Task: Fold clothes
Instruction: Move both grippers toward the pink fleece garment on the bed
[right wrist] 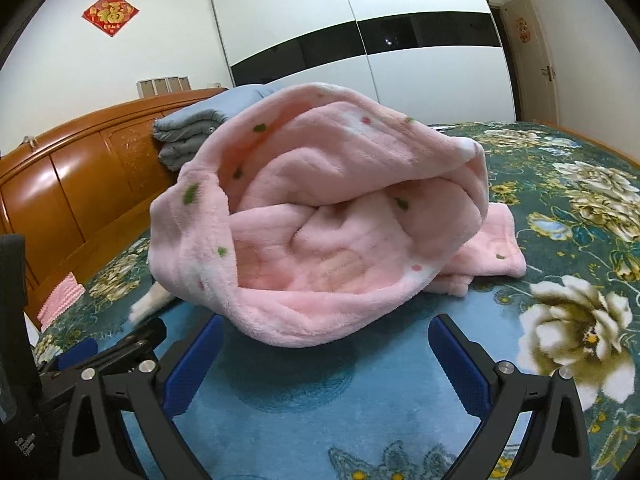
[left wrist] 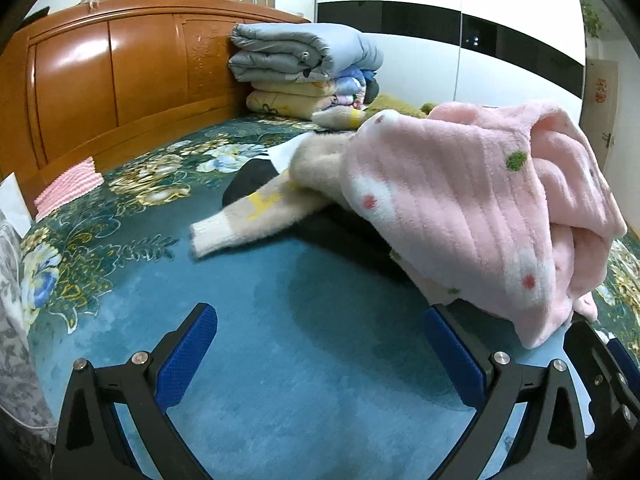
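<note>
Teal bedspread (left wrist: 256, 360) with large cream and gold flowers, spread flat across the bed. Glossy orange-brown wooden headboard (left wrist: 112, 76) at the far end. Stack of folded quilts (left wrist: 308, 68) against it, grey-blue one on top. Small pink ribbed cloth (left wrist: 68, 186) at the headboard's foot. White wardrobe (right wrist: 360, 40) with a black horizontal band beyond. Red diamond wall hanging (right wrist: 110, 13) with gold characters. Door (right wrist: 534, 52) at right, handle visible.
</note>
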Demonstrator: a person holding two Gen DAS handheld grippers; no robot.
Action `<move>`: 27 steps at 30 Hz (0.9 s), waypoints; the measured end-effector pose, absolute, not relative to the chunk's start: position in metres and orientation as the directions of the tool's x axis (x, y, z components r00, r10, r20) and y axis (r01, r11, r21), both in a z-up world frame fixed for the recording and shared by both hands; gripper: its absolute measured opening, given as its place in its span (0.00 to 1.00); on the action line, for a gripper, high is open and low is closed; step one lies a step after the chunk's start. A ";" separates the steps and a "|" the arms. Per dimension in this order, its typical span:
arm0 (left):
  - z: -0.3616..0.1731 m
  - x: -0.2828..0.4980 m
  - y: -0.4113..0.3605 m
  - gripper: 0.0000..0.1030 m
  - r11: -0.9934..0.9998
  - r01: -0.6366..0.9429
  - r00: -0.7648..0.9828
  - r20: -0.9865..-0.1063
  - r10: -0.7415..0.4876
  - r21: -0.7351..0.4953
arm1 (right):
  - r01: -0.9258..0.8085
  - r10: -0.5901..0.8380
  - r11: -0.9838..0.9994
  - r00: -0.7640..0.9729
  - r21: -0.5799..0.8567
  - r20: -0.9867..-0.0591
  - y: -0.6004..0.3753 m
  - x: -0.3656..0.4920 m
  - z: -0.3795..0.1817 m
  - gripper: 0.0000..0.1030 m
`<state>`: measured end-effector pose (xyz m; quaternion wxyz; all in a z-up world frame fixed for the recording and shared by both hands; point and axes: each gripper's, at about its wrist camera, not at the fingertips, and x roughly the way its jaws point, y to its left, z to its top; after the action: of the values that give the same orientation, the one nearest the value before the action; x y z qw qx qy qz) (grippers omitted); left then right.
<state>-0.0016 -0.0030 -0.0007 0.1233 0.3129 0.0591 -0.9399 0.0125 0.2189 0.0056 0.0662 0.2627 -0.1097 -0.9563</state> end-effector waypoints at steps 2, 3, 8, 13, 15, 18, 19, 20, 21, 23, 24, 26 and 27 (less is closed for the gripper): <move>-0.001 -0.003 -0.006 1.00 -0.966 0.256 -0.779 -0.600 -0.182 -0.039 | 0.069 -0.183 -0.968 -0.854 0.241 -0.487 0.218 0.012 0.006 1.00; -0.002 -0.004 -0.007 1.00 -0.968 0.249 -0.782 -0.599 -0.175 -0.042 | 0.070 -0.182 -0.969 -0.854 0.239 -0.487 0.217 0.012 0.006 1.00; 0.000 -0.004 -0.005 1.00 -0.978 0.202 -0.795 -0.594 -0.127 -0.061 | 0.071 -0.177 -0.971 -0.856 0.229 -0.486 0.214 0.010 0.006 1.00; -0.001 -0.009 0.002 1.00 -0.987 0.152 -0.803 -0.588 -0.097 -0.045 | 0.072 -0.173 -0.973 -0.857 0.220 -0.485 0.211 0.009 0.007 1.00; -0.003 -0.010 0.004 1.00 -0.990 0.133 -0.810 -0.581 -0.080 -0.048 | 0.072 -0.171 -0.974 -0.858 0.216 -0.485 0.210 0.008 0.007 1.00; -0.007 -0.013 0.005 1.00 -0.992 0.111 -0.806 -0.589 -0.058 -0.054 | 0.062 -0.159 -0.976 -0.857 0.209 -0.490 0.211 0.007 0.007 1.00; -0.008 -0.013 0.003 1.00 -0.992 0.102 -0.798 -0.601 -0.041 -0.069 | 0.057 -0.153 -0.977 -0.856 0.206 -0.493 0.212 0.006 0.006 1.00; -0.009 -0.013 0.001 1.00 -0.992 0.094 -0.791 -0.611 -0.024 -0.083 | 0.051 -0.148 -0.978 -0.856 0.203 -0.496 0.212 0.006 0.006 1.00; -0.009 -0.014 0.000 1.00 -0.991 0.091 -0.795 -0.606 -0.015 -0.096 | 0.046 -0.142 -0.979 -0.855 0.200 -0.499 0.213 0.005 0.006 1.00; -0.008 -0.015 -0.003 1.00 -0.990 0.083 -0.803 -0.596 0.001 -0.113 | 0.036 -0.131 -0.980 -0.854 0.194 -0.504 0.215 0.004 0.006 1.00; -0.007 -0.015 -0.004 1.00 -0.990 0.077 -0.807 -0.591 0.008 -0.118 | 0.031 -0.125 -0.981 -0.853 0.191 -0.507 0.216 0.004 0.006 1.00; 0.000 -0.016 -0.008 1.00 -0.991 0.059 -0.817 -0.577 0.021 -0.121 | 0.020 -0.114 -0.982 -0.851 0.186 -0.512 0.217 0.003 0.005 1.00; 0.008 -0.016 -0.011 1.00 -0.992 0.042 -0.825 -0.563 0.033 -0.120 | 0.015 -0.116 -0.981 -0.848 0.196 -0.518 0.221 0.003 0.007 1.00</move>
<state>-0.0157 -0.0107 0.0076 0.0022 0.2954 0.0636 -0.9533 0.0032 0.2207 0.0066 0.0342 0.2738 -0.0925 -0.9567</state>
